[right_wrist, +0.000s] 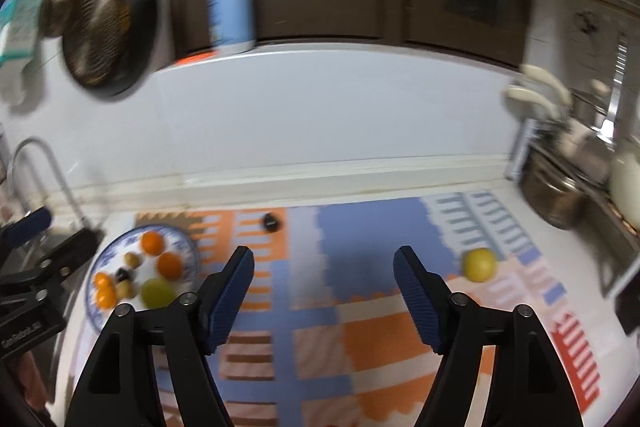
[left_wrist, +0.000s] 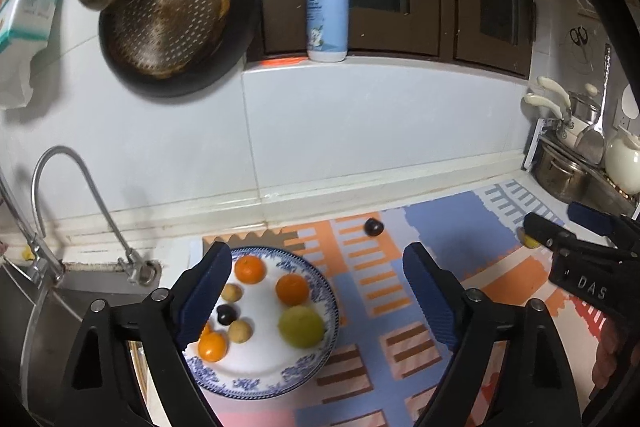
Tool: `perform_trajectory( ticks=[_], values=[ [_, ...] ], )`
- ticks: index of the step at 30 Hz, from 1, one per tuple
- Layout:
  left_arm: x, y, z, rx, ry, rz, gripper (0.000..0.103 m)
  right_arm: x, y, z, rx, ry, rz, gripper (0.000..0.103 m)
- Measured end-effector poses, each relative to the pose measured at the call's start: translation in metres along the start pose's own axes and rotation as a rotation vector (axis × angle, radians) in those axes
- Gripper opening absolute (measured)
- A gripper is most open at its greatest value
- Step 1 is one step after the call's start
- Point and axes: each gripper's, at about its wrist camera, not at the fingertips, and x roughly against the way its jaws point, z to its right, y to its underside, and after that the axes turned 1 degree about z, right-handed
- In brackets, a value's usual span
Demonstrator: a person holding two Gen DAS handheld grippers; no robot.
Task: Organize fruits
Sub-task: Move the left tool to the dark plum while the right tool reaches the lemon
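Observation:
A blue-and-white plate (left_wrist: 256, 371) holds several fruits: oranges, a green fruit (left_wrist: 301, 326), small tan fruits and a dark one. The plate also shows in the right wrist view (right_wrist: 105, 251). My left gripper (left_wrist: 316, 297) is open and empty, above the plate's right side. A dark round fruit (left_wrist: 373, 227) lies alone on the patterned mat (left_wrist: 440, 227), also in the right wrist view (right_wrist: 271, 222). A yellow fruit (right_wrist: 479, 264) lies on the mat to the right. My right gripper (right_wrist: 323, 293) is open and empty, above the mat between these two fruits.
A sink with a curved faucet (left_wrist: 60, 187) lies left of the plate. Pans (left_wrist: 168, 15) hang on the wall. A pump bottle (left_wrist: 327, 7) stands on the ledge. Pots and a kettle (left_wrist: 580, 163) stand at the right. The right gripper's body (left_wrist: 580, 247) partly hides the yellow fruit.

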Motion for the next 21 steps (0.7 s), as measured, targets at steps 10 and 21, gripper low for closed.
perform_trajectory(
  ticks=[10, 21],
  values=[
    [-0.030, -0.007, 0.028, -0.027, -0.015, 0.002, 0.096, -0.007, 0.000, 0.056, -0.181, 0.239, 0.003, 0.081],
    [-0.106, 0.005, 0.056, -0.026, -0.003, -0.093, 0.097, -0.063, 0.026, 0.101, -0.312, 0.359, -0.109, 0.082]
  ],
)
